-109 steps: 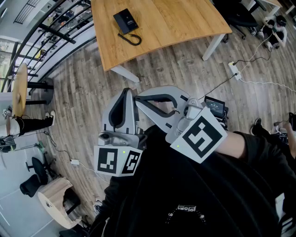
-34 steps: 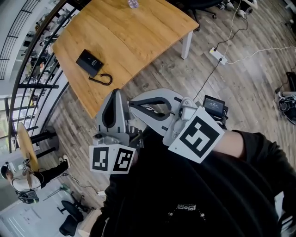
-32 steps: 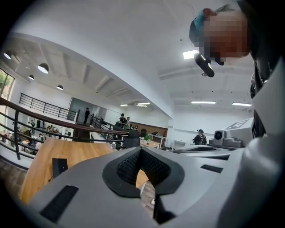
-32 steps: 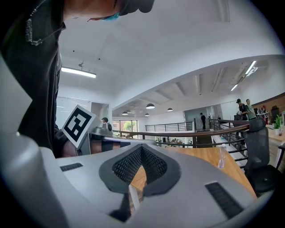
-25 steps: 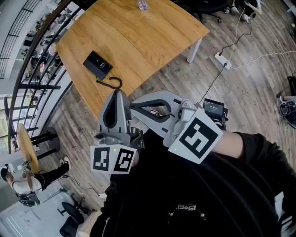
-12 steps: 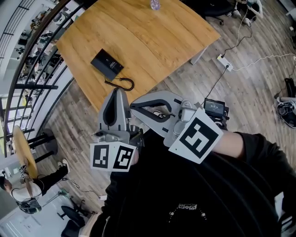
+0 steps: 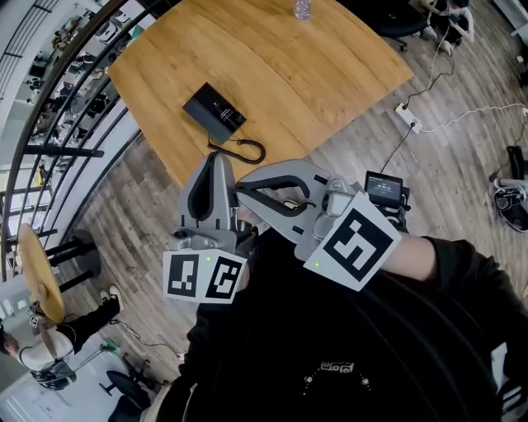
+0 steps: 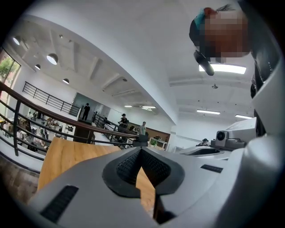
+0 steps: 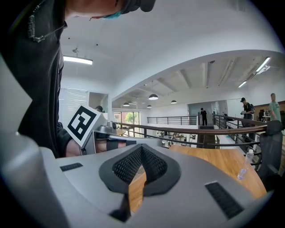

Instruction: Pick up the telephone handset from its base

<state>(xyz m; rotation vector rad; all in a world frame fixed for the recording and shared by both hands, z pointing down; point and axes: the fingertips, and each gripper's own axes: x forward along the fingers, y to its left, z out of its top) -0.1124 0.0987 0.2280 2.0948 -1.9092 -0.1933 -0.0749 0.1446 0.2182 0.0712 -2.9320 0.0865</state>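
Observation:
A black telephone [image 7: 214,113] lies on the wooden table [image 7: 313,66] near its front left edge, and its handset rests on the base. The coiled cord [image 7: 248,152] curls toward the table's edge. My left gripper [image 7: 216,158] is shut and empty, held near my chest, its tips just short of the table edge below the cord. My right gripper [image 7: 242,176] is beside it, also shut and empty. In the left gripper view the left gripper [image 8: 141,149] has its pads together over the tabletop [image 8: 67,153]. The right gripper [image 9: 141,147] looks the same in its own view.
A clear bottle [image 7: 303,8] stands at the table's far edge. A dark railing [image 7: 74,91] runs along the left. A power strip [image 7: 410,118] and cables lie on the plank floor at right. A small screen device [image 7: 384,188] sits by my right forearm.
The table and telephone have come closer and slid to the right in the head view. Both grippers stay shut in front of my chest.

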